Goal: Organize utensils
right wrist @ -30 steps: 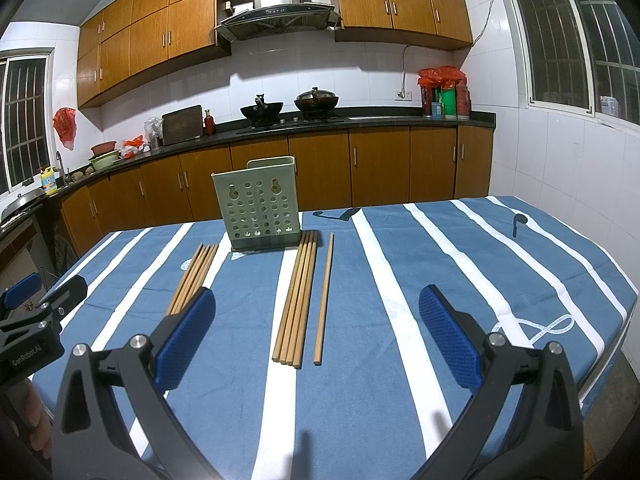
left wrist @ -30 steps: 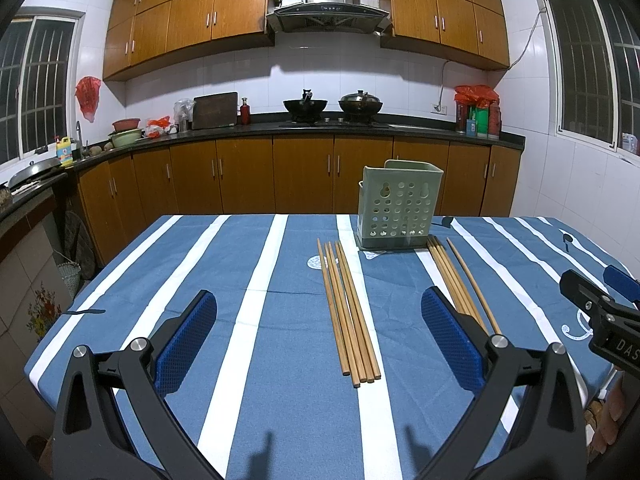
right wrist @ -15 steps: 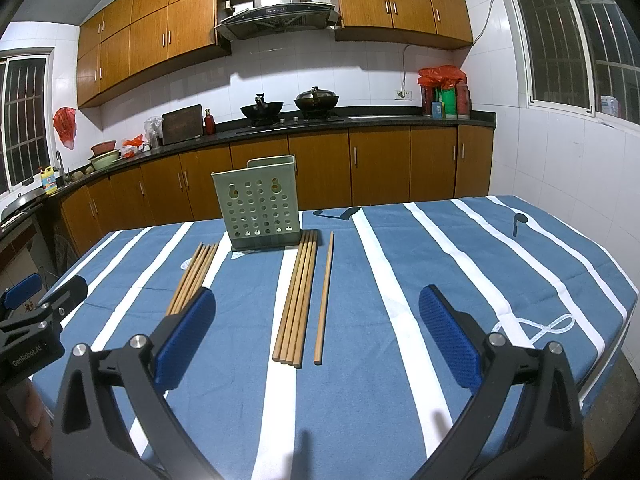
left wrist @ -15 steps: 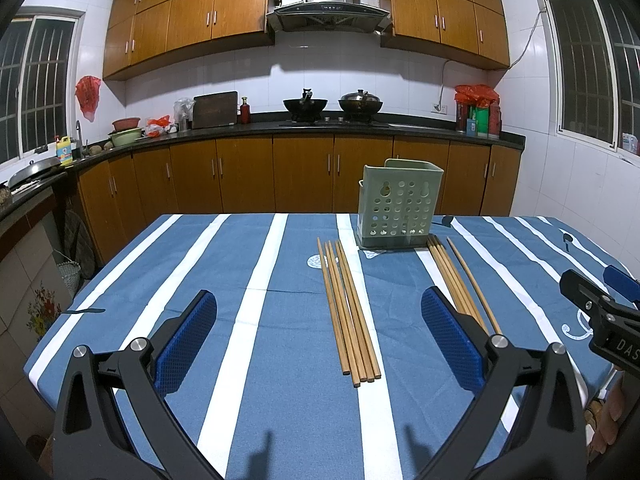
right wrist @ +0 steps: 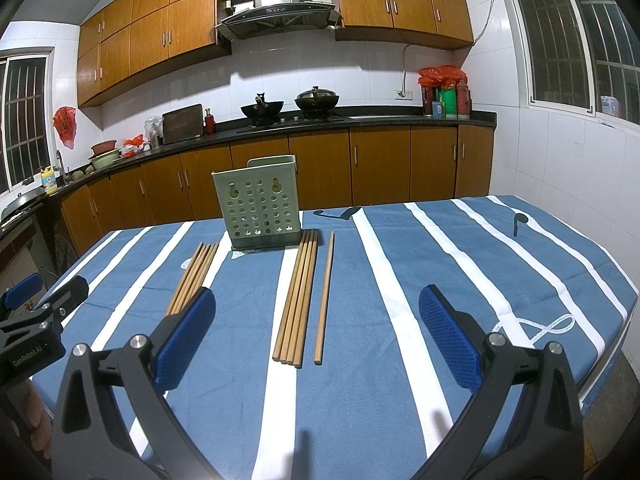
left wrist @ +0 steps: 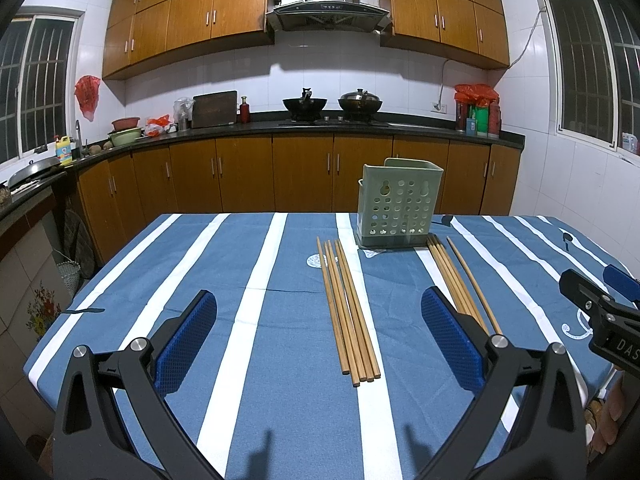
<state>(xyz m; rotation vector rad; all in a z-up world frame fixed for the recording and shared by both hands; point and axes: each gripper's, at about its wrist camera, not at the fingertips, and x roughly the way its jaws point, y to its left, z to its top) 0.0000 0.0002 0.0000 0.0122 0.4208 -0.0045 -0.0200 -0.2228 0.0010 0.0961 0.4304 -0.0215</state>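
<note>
L gripper (left wrist: 318,336) spread wide, nothing between the blue pads (left wrist: 186,342), hovering over the near part of the table (left wrist: 120,280). R gripper (right wrist: 316,334) likewise wide, nothing held, over the near edge.

Room to move: cloth is bare to the L of the chopsticks in the left wrist view and to the R of them in the right wrist view. Table's R edge drops off near the R gripper's outer finger; near edge lies under both grippers.

Views differ: left wrist view shows the L bundle of chopsticks (left wrist: 350,312) whole, 5 sticks, ends just ahead of the gap; its R pad hides part of the R group. Right wrist view shows the R group whole: 4 sticks tight together (right wrist: 298,296), plus 1 single stick (right wrist: 324,296) just beside, apart. There the L bundle is part hidden behind the L pad. Each view catches the other gripper at its side edge.

Count: 10 chopsticks, all flat on the cloth. 1 green perforated holder (left wrist: 398,206) upright at the far end, between the two groups, near their far tips. Can't see inside it.
</note>
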